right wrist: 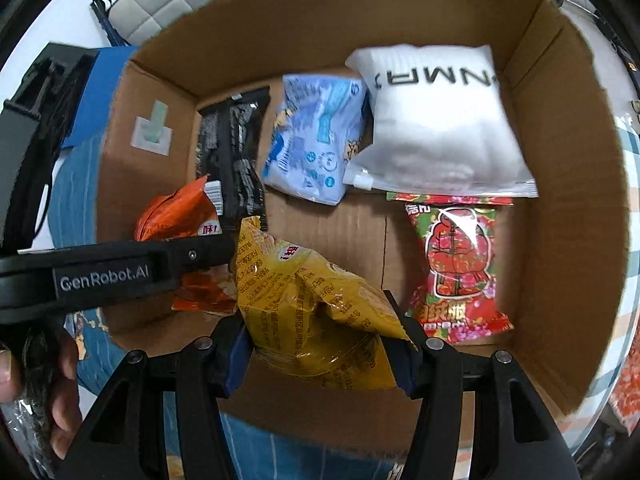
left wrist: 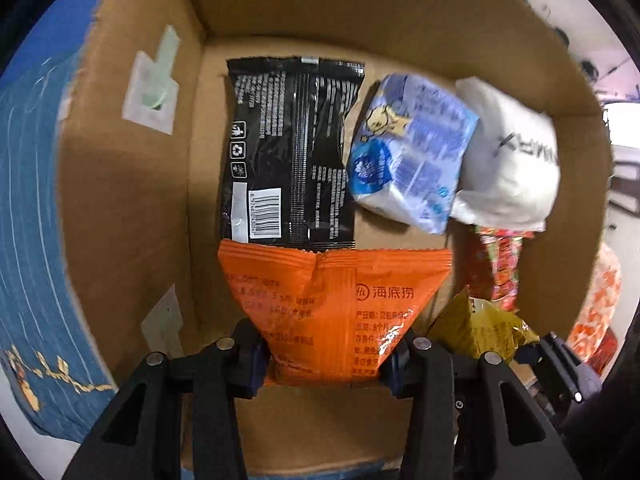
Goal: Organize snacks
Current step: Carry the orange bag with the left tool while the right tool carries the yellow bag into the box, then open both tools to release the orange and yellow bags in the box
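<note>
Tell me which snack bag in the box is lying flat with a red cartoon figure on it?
The red-and-green snack bag, flat by the box's right wall below the white pouch. The other bags are black, blue, orange or yellow.

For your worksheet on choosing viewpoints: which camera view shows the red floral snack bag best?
The right wrist view: the red floral snack bag lies fully visible on the cardboard box floor, below the white pouch. In the left wrist view only a blurred strip shows beneath that pouch.

A blue patterned cloth (left wrist: pixel 36 240) was spread left of the box; a padded white chair (right wrist: pixel 168 4) was seen beyond.
</note>
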`<action>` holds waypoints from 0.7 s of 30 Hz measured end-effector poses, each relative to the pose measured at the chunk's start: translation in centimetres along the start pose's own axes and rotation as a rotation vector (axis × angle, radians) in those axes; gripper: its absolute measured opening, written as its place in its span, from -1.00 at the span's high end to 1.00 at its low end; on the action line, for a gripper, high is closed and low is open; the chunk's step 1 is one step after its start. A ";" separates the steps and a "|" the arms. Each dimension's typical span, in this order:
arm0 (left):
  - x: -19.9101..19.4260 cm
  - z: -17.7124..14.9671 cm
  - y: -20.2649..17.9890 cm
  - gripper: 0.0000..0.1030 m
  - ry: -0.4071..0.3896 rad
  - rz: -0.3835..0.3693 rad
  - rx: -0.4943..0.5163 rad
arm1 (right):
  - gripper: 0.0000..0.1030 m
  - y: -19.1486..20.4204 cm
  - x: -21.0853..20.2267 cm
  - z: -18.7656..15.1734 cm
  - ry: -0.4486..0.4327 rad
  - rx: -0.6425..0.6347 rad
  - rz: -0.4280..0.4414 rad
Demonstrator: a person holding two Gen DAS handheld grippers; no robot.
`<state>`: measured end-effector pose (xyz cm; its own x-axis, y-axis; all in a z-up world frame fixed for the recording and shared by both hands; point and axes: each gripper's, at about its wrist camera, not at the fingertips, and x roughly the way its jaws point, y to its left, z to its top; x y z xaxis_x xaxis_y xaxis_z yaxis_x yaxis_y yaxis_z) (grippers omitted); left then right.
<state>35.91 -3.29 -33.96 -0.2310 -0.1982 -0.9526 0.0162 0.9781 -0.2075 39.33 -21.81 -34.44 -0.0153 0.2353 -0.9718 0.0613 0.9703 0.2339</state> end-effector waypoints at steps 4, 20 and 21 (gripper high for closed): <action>0.6 -0.2 -0.3 0.19 0.007 0.024 0.021 | -0.17 0.1 1.6 0.2 0.035 -0.019 -0.010; -1.3 0.9 -1.4 -0.39 -0.003 0.034 0.027 | -0.39 -0.8 2.3 1.2 0.074 -0.041 -0.019; -1.7 0.7 -1.4 -0.40 -0.010 0.032 0.026 | -0.39 -0.8 2.2 1.1 0.071 -0.041 -0.018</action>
<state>37.01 -4.36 -32.18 -0.2199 -0.1678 -0.9610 0.0491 0.9819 -0.1827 40.36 -22.11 -36.74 -0.0869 0.2197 -0.9717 0.0198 0.9756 0.2188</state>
